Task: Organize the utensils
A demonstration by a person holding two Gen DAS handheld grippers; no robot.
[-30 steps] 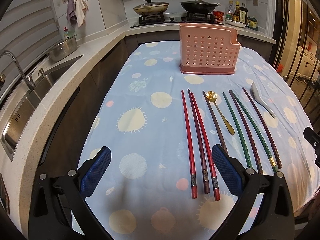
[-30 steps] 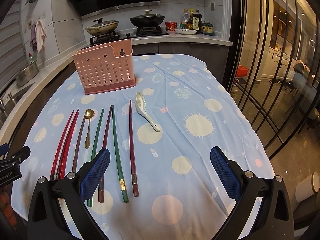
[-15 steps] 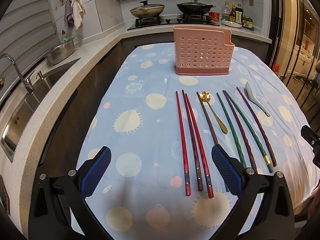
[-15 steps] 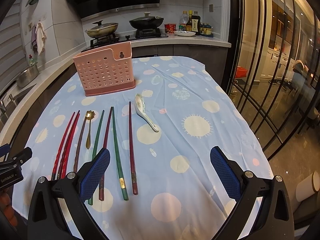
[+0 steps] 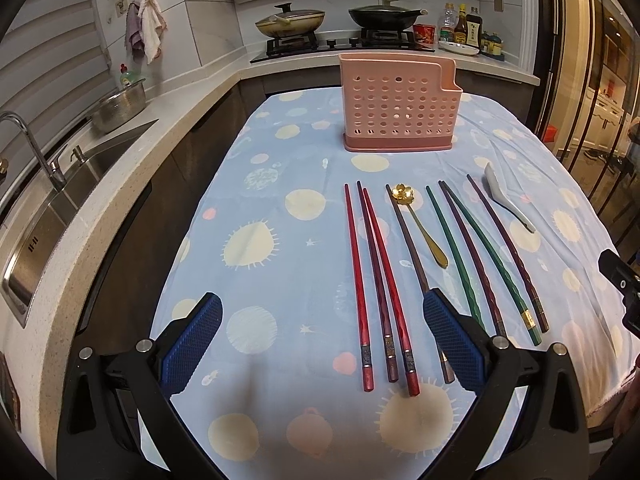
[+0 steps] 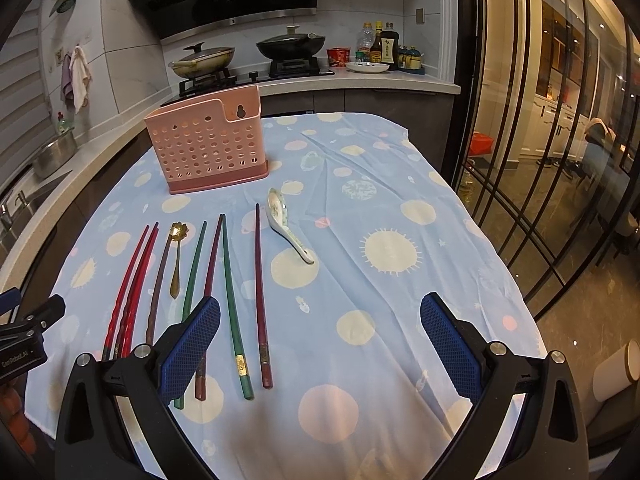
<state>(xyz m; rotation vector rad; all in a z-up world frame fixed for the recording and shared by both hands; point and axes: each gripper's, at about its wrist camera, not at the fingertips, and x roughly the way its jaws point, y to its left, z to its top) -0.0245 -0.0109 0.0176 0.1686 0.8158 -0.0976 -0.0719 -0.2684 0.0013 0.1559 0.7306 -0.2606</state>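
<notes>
A pink perforated utensil holder stands upright at the far end of the table. In front of it lie several chopsticks in a row: red ones, green ones and dark purple ones. A gold flower spoon lies among them. A white ceramic spoon lies at the right end. My left gripper is open and empty above the near ends of the red chopsticks. My right gripper is open and empty, right of the chopsticks.
The table carries a blue cloth with sun dots. A counter with a sink runs along the left. A stove with pans stands behind. Glass doors are on the right.
Both grippers have risen and pulled back slightly; the utensils and holder sit a little lower and farther in view. Nothing on the table has moved.
</notes>
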